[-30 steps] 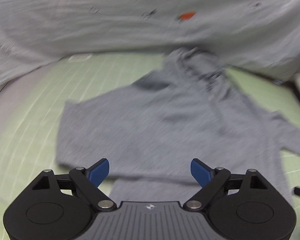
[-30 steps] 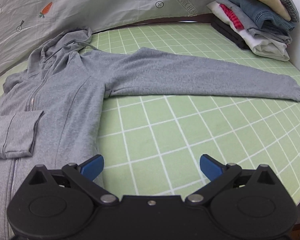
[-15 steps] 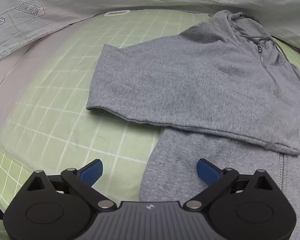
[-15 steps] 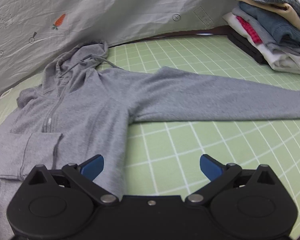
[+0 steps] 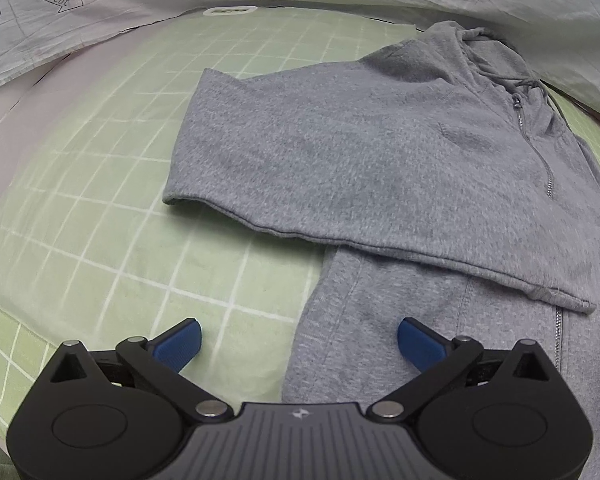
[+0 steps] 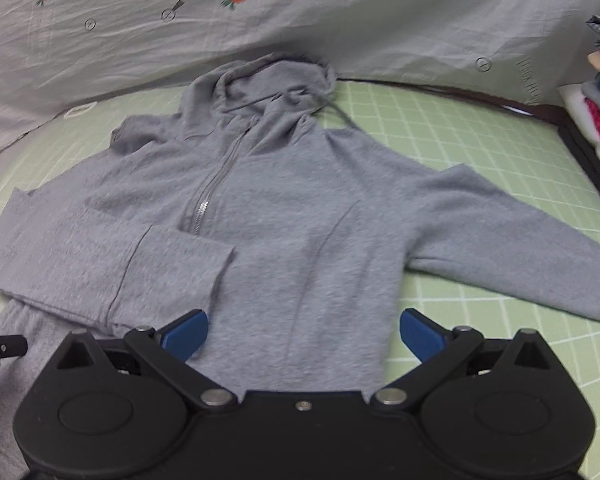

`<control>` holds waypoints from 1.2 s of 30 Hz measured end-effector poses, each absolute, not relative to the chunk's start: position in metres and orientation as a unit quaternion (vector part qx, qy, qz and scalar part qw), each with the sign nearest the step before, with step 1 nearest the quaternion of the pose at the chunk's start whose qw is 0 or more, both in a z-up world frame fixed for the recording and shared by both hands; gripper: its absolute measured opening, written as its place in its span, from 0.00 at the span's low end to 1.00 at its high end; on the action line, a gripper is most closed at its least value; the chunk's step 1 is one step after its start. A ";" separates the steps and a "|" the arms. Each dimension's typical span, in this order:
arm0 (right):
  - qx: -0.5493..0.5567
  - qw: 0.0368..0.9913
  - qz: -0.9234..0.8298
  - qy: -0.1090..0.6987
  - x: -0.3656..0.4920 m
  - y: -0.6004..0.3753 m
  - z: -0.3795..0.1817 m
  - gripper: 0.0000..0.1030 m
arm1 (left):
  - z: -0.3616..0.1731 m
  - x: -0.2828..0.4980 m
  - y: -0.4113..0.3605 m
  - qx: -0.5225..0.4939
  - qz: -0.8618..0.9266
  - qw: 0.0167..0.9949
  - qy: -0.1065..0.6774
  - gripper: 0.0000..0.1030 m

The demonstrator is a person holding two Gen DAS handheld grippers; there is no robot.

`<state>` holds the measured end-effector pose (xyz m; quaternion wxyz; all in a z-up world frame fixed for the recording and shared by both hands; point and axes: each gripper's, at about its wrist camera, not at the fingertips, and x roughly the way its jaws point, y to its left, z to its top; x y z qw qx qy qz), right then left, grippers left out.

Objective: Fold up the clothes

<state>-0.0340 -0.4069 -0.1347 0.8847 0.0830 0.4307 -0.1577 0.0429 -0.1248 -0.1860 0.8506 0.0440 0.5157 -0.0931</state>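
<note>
A grey zip hoodie [image 6: 284, 208] lies face up on the green grid mat [image 6: 460, 128], hood toward the back. One sleeve [image 5: 340, 168] is folded across its chest, cuff [image 6: 180, 272] near the zip. The other sleeve [image 6: 520, 252] stretches out flat to the right. My left gripper [image 5: 300, 340] hangs open low over the hoodie's side edge, one fingertip over the mat and the other over the fabric. My right gripper [image 6: 302, 332] is open over the lower body panel, nothing pinched. The left gripper's tip [image 6: 0, 350] shows at the far left of the right wrist view.
A pale grey sheet [image 6: 300, 12] printed with carrots rises behind the mat. A stack of folded clothes [image 6: 596, 136] stands at the right edge. Bare mat [image 5: 100, 200] lies left of the hoodie and below the outstretched sleeve.
The left gripper dropped closer to the hoodie's side edge and its jaws widened. The right gripper swung left, from over the bare mat to over the hoodie's body.
</note>
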 end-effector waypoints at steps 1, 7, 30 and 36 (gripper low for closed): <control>0.081 0.884 -0.152 0.434 -0.031 -0.404 -0.136 1.00 | -0.186 0.043 -0.125 0.045 -0.094 0.851 0.515 1.00; 0.089 0.879 -0.123 0.452 -0.008 -0.387 -0.142 1.00 | -0.187 0.042 -0.124 0.050 -0.101 0.852 0.511 1.00; 0.075 0.894 -0.006 0.442 0.014 -0.345 -0.153 0.56 | -0.188 0.037 -0.125 0.058 -0.112 0.859 0.497 1.00; 0.092 0.887 -0.013 0.453 0.016 -0.353 -0.154 0.72 | -0.188 0.038 -0.125 0.058 -0.111 0.857 0.500 1.00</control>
